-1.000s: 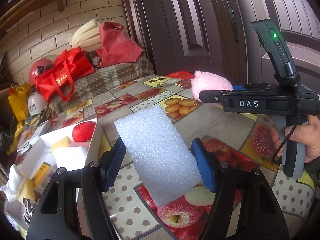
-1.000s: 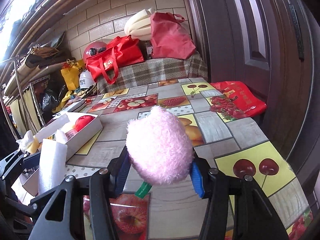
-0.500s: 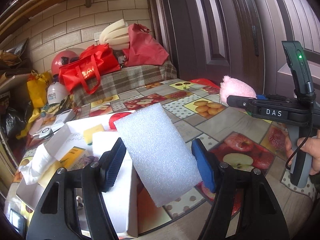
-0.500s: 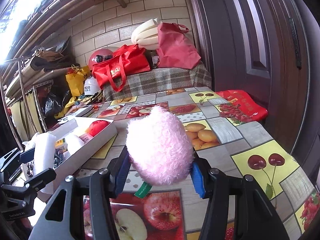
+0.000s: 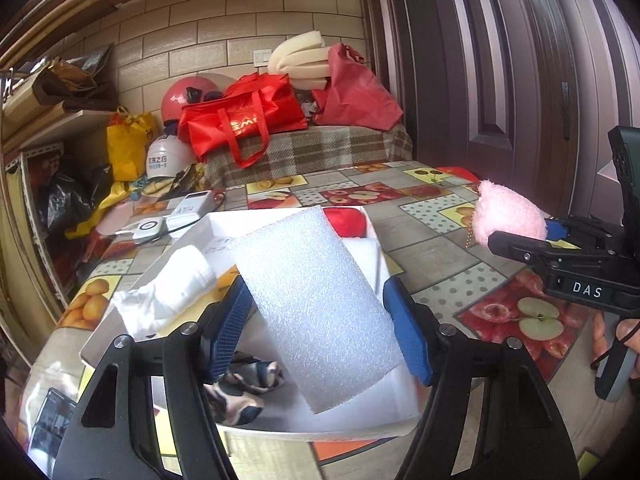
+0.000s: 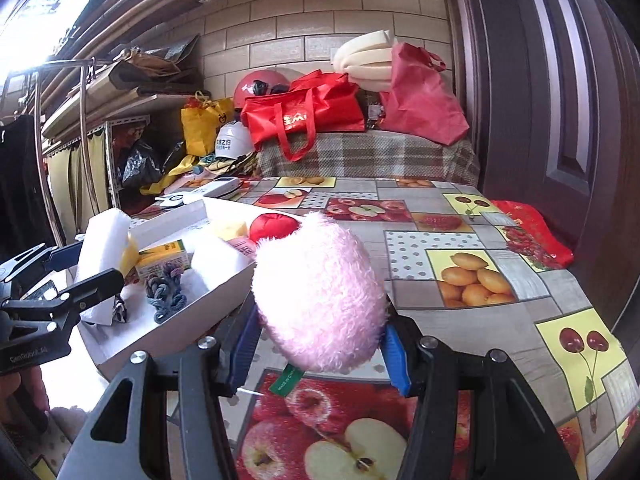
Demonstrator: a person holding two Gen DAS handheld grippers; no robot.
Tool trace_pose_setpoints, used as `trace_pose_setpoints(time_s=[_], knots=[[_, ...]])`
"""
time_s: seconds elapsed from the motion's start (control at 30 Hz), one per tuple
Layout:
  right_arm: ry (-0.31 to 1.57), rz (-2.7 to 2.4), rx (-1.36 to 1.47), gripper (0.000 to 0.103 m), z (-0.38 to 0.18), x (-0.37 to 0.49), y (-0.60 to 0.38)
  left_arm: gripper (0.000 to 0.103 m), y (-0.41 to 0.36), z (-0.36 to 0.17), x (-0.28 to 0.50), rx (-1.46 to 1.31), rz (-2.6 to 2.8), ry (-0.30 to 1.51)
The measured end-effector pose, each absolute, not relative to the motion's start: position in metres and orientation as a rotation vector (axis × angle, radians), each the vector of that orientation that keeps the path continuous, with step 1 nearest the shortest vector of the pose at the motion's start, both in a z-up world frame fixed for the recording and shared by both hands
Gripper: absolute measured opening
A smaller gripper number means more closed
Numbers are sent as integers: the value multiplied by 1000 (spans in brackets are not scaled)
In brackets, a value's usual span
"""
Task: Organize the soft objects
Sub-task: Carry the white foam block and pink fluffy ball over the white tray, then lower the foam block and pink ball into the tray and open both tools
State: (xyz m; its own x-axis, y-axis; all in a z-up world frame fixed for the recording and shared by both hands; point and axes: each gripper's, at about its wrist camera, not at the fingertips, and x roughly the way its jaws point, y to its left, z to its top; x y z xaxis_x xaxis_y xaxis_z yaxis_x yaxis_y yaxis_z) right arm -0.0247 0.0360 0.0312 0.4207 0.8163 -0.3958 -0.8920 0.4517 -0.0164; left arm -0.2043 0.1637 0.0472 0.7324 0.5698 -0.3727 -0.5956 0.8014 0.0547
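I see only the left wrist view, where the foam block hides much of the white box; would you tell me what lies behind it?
Observer: A blue-grey braided cord lies on the floor of the white box.
Operator: Thank you. Is there anything further back in the box?
Observer: Yes, a yellow sponge sits just left of the red cushion.
Operator: Does the pink plush carry a label?
Observer: A green tag hangs beneath the pink plush, which the right hand-held gripper clamps between its blue pads.
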Motion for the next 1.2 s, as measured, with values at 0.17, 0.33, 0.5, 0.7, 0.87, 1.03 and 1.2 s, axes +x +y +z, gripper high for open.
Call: trace_pose_setpoints(time_s=[0.17,0.33,0.5,0.7,0.87,1.03,1.2], knots=[[339,1132,-279,55,30,-47,56,69,191,45,-235,-133,708,386],[309,1174,-325,55,28,-68,75,69,210,42,-255,-169,754,386],[291,1205,-345,55,28,-82,92,69,221,40,-261,-203,757,396],[294,1251,-375,55,26,-94,111,69,232,37,-263,-266,741,410],[344,1338,-415,56,22,-100,129,69,248,31,-259,-354,706,459],[449,1381,-461,56,13,-97,151,69,258,30,-250,-354,708,484],[507,1368,-446,56,9,-90,158,69,253,32,-223,-292,704,498]])
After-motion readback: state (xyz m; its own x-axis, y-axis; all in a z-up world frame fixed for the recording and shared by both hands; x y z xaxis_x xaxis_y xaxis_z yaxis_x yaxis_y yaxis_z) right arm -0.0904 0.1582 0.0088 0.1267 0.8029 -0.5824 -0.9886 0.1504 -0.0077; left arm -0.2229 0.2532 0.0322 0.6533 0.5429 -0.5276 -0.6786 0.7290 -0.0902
